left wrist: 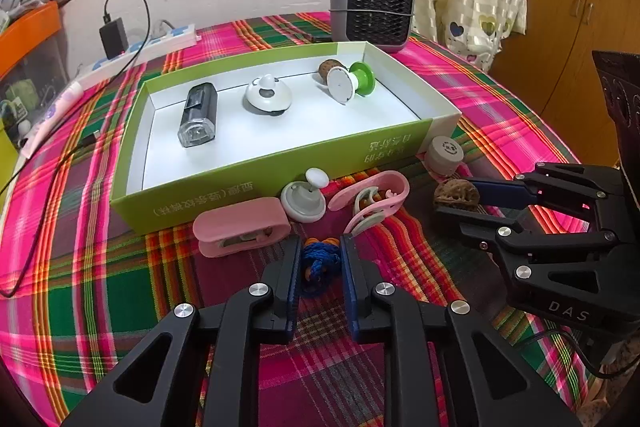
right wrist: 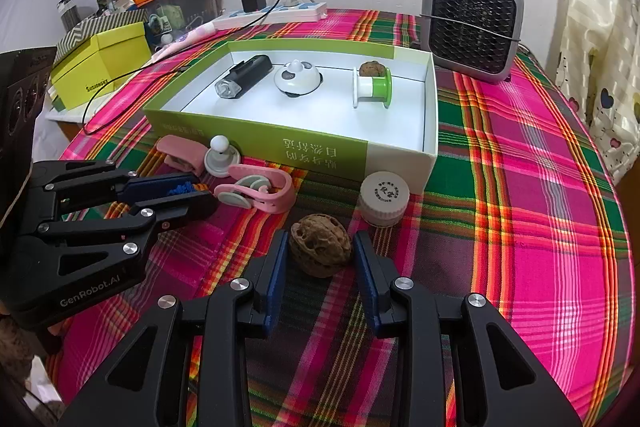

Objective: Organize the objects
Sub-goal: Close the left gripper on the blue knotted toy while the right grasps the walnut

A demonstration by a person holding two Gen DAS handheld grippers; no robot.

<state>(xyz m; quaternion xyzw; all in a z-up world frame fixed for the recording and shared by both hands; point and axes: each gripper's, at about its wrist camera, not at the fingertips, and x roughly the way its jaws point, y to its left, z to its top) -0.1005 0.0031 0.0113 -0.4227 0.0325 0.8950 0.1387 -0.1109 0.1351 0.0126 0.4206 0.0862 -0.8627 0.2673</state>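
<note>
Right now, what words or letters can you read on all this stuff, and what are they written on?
"DAS" — on the right gripper body.
"GenRobot.AI" — on the left gripper body.
"SUSSONGXIX", roughly; small and hard to read — on the yellow box.
Chinese characters, upside down, not clearly readable — on the green box front wall.
Tiny print, too small to read — on the white jar lid.

Bench (right wrist: pixel 520 155) covered in pink, green and orange plaid cloth. Resting directly on it: green-and-white open box (right wrist: pixel 256 137) at centre; grey fan heater (right wrist: pixel 472 23) behind the box's right end; white power strip (right wrist: pixel 276 13) at the far left edge. In front of the box: two pink clips (left wrist: pixel 240 231) (right wrist: pixel 260 189), white knob (right wrist: pixel 220 157), white round jar (right wrist: pixel 384 199), walnut (right wrist: pixel 320 245), blue cord (left wrist: pixel 318 263).
</note>
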